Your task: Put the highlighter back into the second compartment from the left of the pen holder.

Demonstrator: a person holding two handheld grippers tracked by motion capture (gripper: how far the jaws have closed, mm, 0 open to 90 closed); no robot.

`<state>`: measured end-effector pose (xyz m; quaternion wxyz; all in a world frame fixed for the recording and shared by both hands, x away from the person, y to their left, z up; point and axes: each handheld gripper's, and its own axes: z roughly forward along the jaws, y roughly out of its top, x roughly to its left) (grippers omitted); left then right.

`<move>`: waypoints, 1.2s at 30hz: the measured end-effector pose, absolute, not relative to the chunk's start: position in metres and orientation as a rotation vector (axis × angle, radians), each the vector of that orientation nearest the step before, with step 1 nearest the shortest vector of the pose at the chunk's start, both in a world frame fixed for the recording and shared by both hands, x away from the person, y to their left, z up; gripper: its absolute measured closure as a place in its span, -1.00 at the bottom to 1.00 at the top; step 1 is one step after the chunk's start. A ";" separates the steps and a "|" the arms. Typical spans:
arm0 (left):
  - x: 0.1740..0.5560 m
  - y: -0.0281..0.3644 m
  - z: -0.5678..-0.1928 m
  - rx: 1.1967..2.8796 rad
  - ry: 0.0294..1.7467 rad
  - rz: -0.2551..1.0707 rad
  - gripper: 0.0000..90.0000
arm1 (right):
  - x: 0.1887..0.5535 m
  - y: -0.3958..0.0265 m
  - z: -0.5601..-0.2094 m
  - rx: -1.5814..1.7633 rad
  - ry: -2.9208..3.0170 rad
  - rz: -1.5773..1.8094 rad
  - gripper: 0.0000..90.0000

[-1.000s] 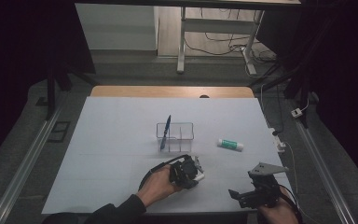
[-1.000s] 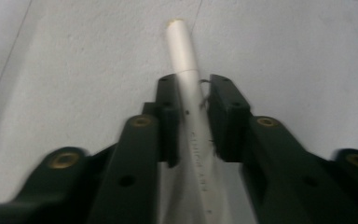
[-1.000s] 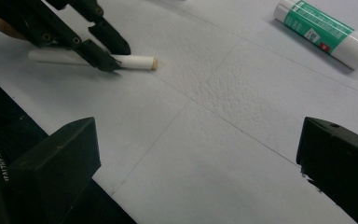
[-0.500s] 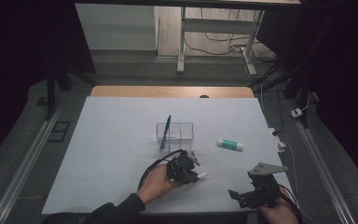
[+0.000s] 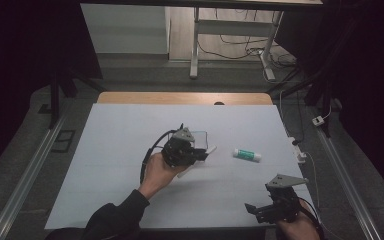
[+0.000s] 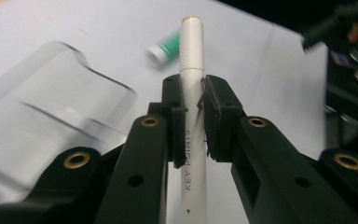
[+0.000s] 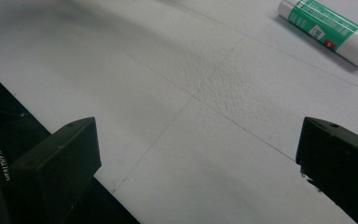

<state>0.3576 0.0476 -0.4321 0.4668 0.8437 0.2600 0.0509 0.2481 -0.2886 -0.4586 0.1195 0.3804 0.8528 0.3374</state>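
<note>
White table (image 5: 105,165) in a dark room. Left gripper (image 6: 193,100) clamped on a white pen (image 6: 191,56), lifted beside the clear box (image 6: 51,93); stowing remains. Right gripper (image 7: 198,154) apart, idle, lower right.

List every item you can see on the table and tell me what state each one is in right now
White plastic pen: clamped between the left gripper's fingers, lifted off the table.
Clear plastic box: open, lid standing up, nothing visible inside.
Green and white glue stick: lying on its side, capped, untouched.
Left gripper: shut on the pen.
Right gripper: open, holding nothing, low over the white table.
</note>
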 end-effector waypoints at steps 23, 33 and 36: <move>0.416 0.051 -0.415 1.900 0.632 0.301 0.75 | 0.249 -0.290 -0.459 1.124 2.499 0.992 -0.99; 0.423 0.044 -0.434 1.930 0.628 0.330 0.74 | 0.250 -0.291 -0.459 1.128 2.500 1.009 -0.99; 0.422 0.045 -0.440 1.940 0.648 0.316 0.74 | 0.250 -0.291 -0.459 1.128 2.498 1.009 -0.99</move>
